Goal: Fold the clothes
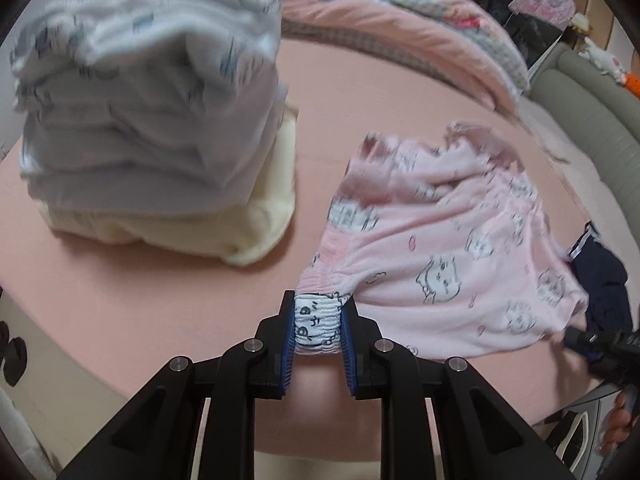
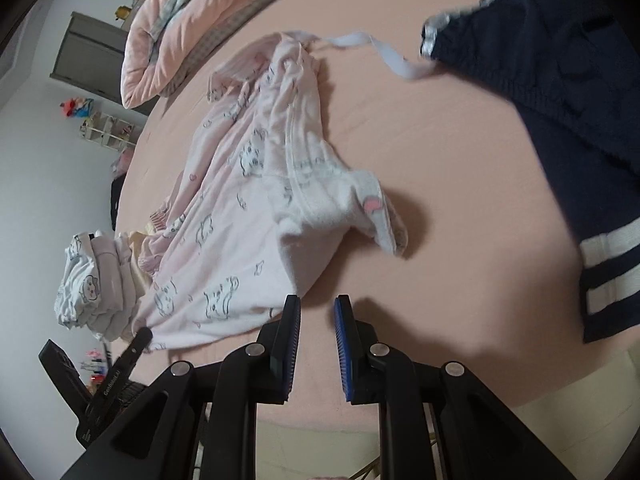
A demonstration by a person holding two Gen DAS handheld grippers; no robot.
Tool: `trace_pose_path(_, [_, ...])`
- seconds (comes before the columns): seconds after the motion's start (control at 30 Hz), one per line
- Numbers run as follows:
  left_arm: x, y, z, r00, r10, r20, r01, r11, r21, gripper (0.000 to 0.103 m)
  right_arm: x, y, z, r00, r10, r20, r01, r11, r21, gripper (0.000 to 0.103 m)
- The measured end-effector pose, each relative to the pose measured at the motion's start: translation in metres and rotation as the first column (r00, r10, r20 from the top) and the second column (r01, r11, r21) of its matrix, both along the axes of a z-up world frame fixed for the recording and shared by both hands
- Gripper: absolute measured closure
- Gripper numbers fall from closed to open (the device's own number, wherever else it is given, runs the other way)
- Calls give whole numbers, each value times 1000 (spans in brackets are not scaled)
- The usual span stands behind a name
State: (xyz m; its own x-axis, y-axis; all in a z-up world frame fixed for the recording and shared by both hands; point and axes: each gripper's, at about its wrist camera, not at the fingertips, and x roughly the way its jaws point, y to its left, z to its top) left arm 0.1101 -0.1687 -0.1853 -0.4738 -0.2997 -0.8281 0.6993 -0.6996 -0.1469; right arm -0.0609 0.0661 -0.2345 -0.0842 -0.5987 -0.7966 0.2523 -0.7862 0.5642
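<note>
Pink-sheeted bed (image 2: 460, 168), rolled pink quilt (image 2: 160, 40) at its far edge, white wall (image 2: 40, 152), grey cabinet (image 2: 88, 56), small toy shelf (image 2: 108, 132).

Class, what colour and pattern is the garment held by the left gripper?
Pale pink pyjama garment printed with cartoon animals; clearest in the left wrist view.

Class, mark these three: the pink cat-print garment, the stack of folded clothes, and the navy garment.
pink cat-print garment (image 1: 452, 264), left wrist view, on its printed front.
stack of folded clothes (image 1: 152, 112), left wrist view, on the top white layers.
navy garment (image 2: 560, 80), right wrist view, on its dark body.
</note>
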Motion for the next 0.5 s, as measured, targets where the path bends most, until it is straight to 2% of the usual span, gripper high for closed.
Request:
trace_pose_path(0.07, [0, 0, -9, 1000, -1, 22, 0, 1000, 15, 85, -1, 3, 9, 998, -16, -59, 18, 999, 38, 86])
trace_pose_path(0.1, [0, 0, -12, 1000, -2, 27, 1, 1000, 23, 85, -3, 5, 12, 997, -23, -80, 27, 998, 52, 82])
trace_pose_path(0.13, [0, 0, -15, 1000, -3, 31, 2, 1000, 31, 85, -4, 9, 15, 994, -31, -103, 39, 997, 71, 71])
trace_pose_path(0.17, [0, 0, -17, 999, -2, 34, 1, 999, 36, 85, -7, 10, 19, 991, -37, -130, 51, 994, 101, 66])
trace_pose_path(0.3, [-1, 2, -20, 999, -10, 45, 8, 1000, 25, 85, -6, 15, 25, 972, -14, -235, 63, 977, 203, 64])
trace_pose_path(0.4, [-2, 3, -20, 998, -13, 54, 13, 1000, 12, 85, 1, 5, 27, 935, 110, -336, 1, 949, 315, 60])
trace_pose_path(0.5, [-3, 3, -21, 998, -12, 54, 12, 1000, 13, 85, 17, -5, 24, 875, 271, -401, -86, 902, 423, 59])
